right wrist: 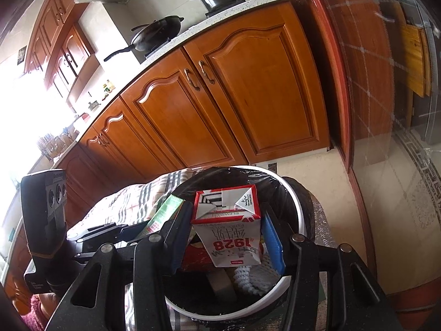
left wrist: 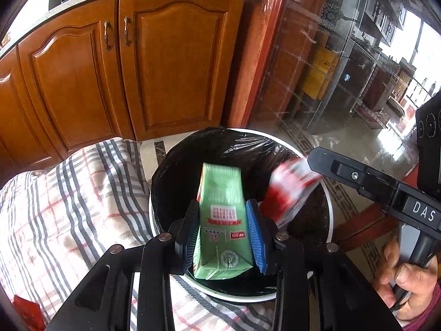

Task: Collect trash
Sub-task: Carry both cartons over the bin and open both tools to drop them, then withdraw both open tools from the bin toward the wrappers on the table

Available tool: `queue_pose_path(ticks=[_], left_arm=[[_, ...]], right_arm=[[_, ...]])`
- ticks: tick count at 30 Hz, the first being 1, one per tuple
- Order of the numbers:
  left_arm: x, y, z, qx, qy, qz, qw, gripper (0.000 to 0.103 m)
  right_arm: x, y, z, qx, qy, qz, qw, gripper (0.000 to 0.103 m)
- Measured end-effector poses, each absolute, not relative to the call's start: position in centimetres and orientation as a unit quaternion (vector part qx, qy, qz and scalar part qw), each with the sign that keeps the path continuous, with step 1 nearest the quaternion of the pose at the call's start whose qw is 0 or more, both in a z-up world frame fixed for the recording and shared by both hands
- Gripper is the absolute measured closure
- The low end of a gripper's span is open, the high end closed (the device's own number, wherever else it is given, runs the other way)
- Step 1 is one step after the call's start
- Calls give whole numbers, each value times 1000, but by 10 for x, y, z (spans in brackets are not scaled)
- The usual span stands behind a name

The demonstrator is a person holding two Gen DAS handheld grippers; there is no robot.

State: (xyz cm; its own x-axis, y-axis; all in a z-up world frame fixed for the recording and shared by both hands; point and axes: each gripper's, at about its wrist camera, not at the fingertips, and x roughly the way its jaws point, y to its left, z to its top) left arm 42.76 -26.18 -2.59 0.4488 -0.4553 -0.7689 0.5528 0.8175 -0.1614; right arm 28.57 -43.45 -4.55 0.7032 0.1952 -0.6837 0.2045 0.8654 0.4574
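Note:
A round bin with a white rim [left wrist: 329, 209] [right wrist: 299, 215] and a black liner stands on the floor below both grippers. My left gripper [left wrist: 223, 234] is shut on a green drink carton [left wrist: 222, 215] [right wrist: 165, 215], blue pads pressing both its sides, and holds it over the bin's mouth. My right gripper [right wrist: 226, 229] has a red and white milk carton [right wrist: 228, 231] between its fingers, with a sliver of gap at the right pad [right wrist: 273, 240]. From the left wrist that carton [left wrist: 292, 190] is a blur just past the black fingertip [left wrist: 317, 160], over the bin.
Inside the bin lie white foam netting [right wrist: 253, 275] and a red wrapper [right wrist: 197, 258]. A checked cloth [left wrist: 69, 207] covers a surface left of the bin. Wooden cabinet doors [left wrist: 165, 69] stand behind, a glass door [left wrist: 344, 82] to the right. A person's hand [left wrist: 408, 281] grips the right handle.

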Motion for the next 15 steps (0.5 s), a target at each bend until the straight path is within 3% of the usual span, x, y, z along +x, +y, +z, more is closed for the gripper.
queue_pose_path(ticks=[3, 11, 15], left_arm=[[423, -255, -22, 57, 429, -296, 851, 62], [387, -200, -12, 8, 398, -277, 875, 56], [360, -161, -12, -31, 384, -255, 887, 55]], right_arm=[[283, -436, -43, 265, 380, -5, 886, 49], [264, -426, -32, 279, 358, 3, 891, 48], [251, -407, -31, 288, 345, 16, 893, 33]])
